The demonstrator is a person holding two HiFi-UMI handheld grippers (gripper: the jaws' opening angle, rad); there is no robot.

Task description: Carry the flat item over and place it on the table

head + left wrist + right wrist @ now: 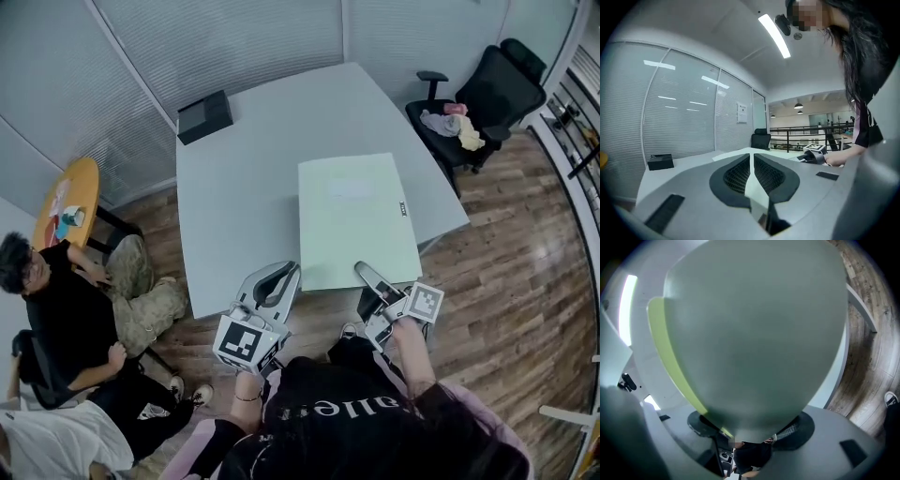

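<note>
an office: blind-covered glass partitions (225, 37), swivel chair (497, 89), meeting table (244, 187)

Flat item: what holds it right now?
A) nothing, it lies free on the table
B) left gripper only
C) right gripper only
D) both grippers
D: the left gripper and the right gripper each clamp the near edge of the flat item.

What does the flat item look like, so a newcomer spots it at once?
Start at the big pale grey table. The flat item is the pale green rectangular panel over its near right part, reaching past the near edge. Unlike the small black box at the far left corner, it is large, thin and light.
</note>
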